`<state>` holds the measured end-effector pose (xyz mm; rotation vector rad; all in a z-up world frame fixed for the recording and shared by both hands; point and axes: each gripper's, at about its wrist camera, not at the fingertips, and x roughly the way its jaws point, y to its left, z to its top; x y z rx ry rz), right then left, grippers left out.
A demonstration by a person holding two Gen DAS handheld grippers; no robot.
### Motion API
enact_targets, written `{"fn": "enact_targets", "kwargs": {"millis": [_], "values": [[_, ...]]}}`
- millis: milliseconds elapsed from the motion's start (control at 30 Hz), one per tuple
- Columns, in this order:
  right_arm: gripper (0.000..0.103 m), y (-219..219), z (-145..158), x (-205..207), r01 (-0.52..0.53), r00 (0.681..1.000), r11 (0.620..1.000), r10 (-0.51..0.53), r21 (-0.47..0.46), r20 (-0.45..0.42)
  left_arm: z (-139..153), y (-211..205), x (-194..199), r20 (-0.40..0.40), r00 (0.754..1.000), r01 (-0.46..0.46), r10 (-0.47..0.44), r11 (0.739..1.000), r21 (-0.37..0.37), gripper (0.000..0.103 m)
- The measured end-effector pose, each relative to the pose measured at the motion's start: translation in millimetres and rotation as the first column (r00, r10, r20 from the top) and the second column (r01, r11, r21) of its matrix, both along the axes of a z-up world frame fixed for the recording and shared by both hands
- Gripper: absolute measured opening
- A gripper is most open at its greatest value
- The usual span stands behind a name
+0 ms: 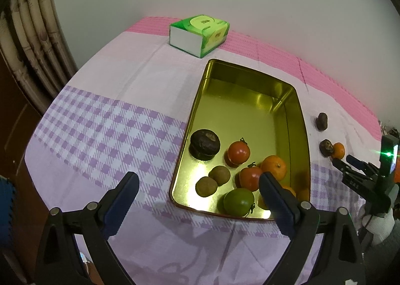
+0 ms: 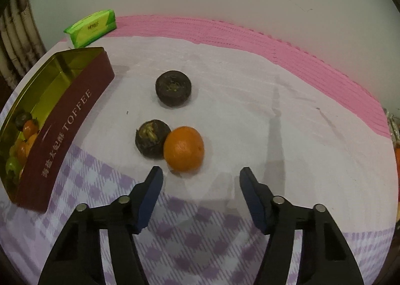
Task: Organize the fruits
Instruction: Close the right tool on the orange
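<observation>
While the orange [image 2: 183, 149] lies on the tablecloth [image 2: 250, 99], touching a dark fruit [image 2: 150, 138] on its left, well right of the tin [image 2: 62, 124], right gripper [image 2: 201, 180]: wide, empty, just short; straddle the orange alone, sparing the neighbour; left gripper [image 1: 197, 191]: wide, empty, over the tin's near edge

A gold-lined toffee tin [image 1: 250, 89] is seen lying open on the cloth, with a dark wrinkled fruit [image 1: 205, 144], two red tomatoes [image 1: 238, 152], two brown kiwis [image 1: 219, 175], a green tomato [image 1: 238, 202] and oranges [image 1: 274, 167] gathered at its near end. Outside it, an orange [image 2: 183, 149] is seen touching one dark fruit [image 2: 151, 138], with another dark fruit [image 2: 173, 87] lying apart.
</observation>
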<state>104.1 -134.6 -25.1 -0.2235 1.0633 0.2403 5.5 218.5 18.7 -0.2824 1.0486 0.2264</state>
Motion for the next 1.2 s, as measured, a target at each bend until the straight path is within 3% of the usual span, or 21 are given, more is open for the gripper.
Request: {"fn": "enact_targets", "kwargs": {"millis": [100,433,633,1200], "values": [[0.052,7,-6,4,-0.005,1.0,1.0,0.005,-0.013,-0.004,-1,0,0,-0.005,1.0,-0.001,0.001,1.0,-0.003,0.095],[0.048,18,-14,10,-0.002,1.0,1.0,0.002,-0.011,-0.002,-2,-1,1,-0.011,1.0,0.002,-0.002,1.0,-0.007,0.095],[0.034,24,-14,11,-0.019,1.0,1.0,0.019,0.016,-0.011,-2,-1,1,-0.009,1.0,0.0,0.0,1.0,-0.008,0.095],[0.029,17,-4,3,-0.012,1.0,0.995,0.014,0.097,-0.025,-3,-1,1,-0.012,1.0,-0.001,0.0,1.0,-0.01,0.095]]}}
